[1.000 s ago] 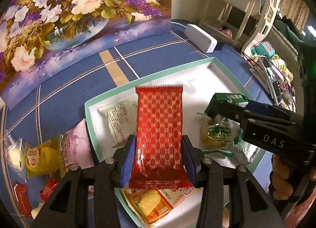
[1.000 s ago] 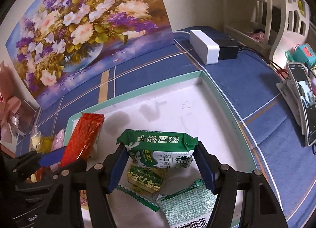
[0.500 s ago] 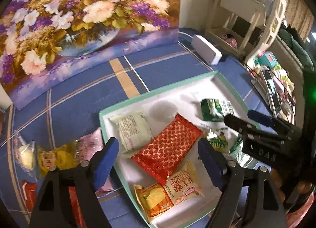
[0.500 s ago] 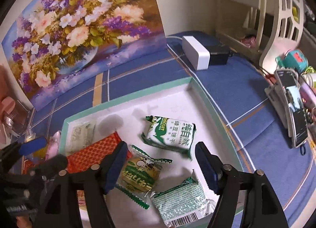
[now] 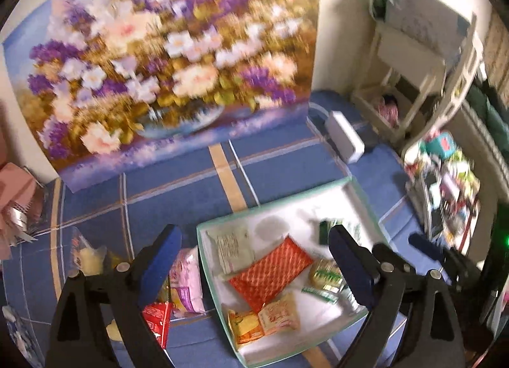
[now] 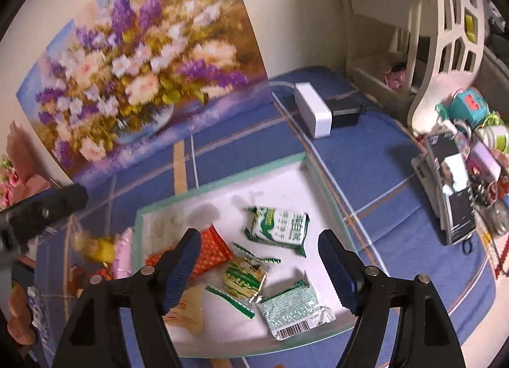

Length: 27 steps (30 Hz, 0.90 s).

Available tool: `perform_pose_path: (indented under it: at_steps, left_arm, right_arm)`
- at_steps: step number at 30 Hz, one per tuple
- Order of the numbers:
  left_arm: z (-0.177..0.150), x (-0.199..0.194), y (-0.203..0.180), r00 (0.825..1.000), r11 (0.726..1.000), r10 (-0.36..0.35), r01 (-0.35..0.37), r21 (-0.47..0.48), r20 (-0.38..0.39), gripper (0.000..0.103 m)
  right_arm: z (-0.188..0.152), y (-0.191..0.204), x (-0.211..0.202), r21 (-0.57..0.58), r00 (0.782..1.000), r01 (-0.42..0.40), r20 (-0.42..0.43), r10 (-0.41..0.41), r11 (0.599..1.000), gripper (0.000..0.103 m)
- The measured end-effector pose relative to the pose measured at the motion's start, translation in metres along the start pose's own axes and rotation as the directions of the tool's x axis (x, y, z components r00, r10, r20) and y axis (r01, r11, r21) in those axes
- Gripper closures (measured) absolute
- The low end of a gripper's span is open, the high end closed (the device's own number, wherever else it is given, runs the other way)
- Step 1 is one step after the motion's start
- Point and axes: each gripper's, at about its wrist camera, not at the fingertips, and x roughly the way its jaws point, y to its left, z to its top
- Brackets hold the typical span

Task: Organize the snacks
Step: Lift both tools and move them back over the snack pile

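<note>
Warm, fairly bright room light fills both views. The flower painting (image 5: 165, 59) ahead of each tool smears with motion blur, worse in the left view. Fisheye bending curves the edges into black corners. Soft shadows blot the white tray (image 6: 286, 183) floor.

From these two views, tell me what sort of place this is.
Probably a lived-in room at home, staged for recording: a blue plaid cloth under a snack tray, a flower painting propped against the wall, and a white shelf unit beside toys and clutter.
</note>
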Motion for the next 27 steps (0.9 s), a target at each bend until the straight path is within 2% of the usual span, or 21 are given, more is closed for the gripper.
perform_pose_path:
  at_steps: [5,8,13,14,18,22,25,27]
  left_arm:
    - [0.031,-0.031,0.003,0.998,0.997,0.023,-0.018,-0.079,0.065,0.009]
    - [0.042,-0.037,0.010,0.998,0.989,0.009,0.000,-0.146,0.061,0.009]
    - [0.043,-0.038,0.036,0.995,0.967,0.083,-0.068,-0.247,0.052,0.009]
    - [0.039,-0.038,0.047,0.992,0.955,0.117,-0.098,-0.281,0.051,0.009]
    - [0.019,-0.035,0.086,0.990,0.911,0.135,-0.108,-0.398,0.041,0.009]
    - [-0.011,-0.028,0.126,0.983,0.858,0.185,-0.154,-0.489,0.015,0.008]
    - [-0.042,-0.019,0.157,0.977,0.808,0.211,-0.182,-0.561,-0.014,0.008]
    - [-0.063,-0.014,0.178,0.972,0.759,0.231,-0.205,-0.618,-0.038,0.008]
  right_arm:
    - [0.025,0.007,-0.033,0.010,0.999,-0.018,0.027,0.018,1.000,0.024]
    - [0.039,0.012,-0.045,0.026,0.999,-0.021,0.031,0.020,0.999,0.023]
    - [0.054,0.036,-0.052,0.037,1.000,-0.018,0.021,0.017,0.999,0.023]
    - [0.055,0.041,-0.052,0.033,1.000,-0.017,0.019,0.016,0.999,0.023]
    - [0.050,0.072,-0.042,0.025,0.999,-0.050,-0.011,0.051,0.998,0.022]
    - [0.038,0.109,-0.022,0.011,0.994,-0.091,-0.056,0.091,0.996,0.021]
    - [0.026,0.137,-0.008,-0.008,0.990,-0.115,-0.089,0.113,0.993,0.021]
    - [0.021,0.151,0.001,-0.017,0.986,-0.129,-0.112,0.127,0.991,0.021]
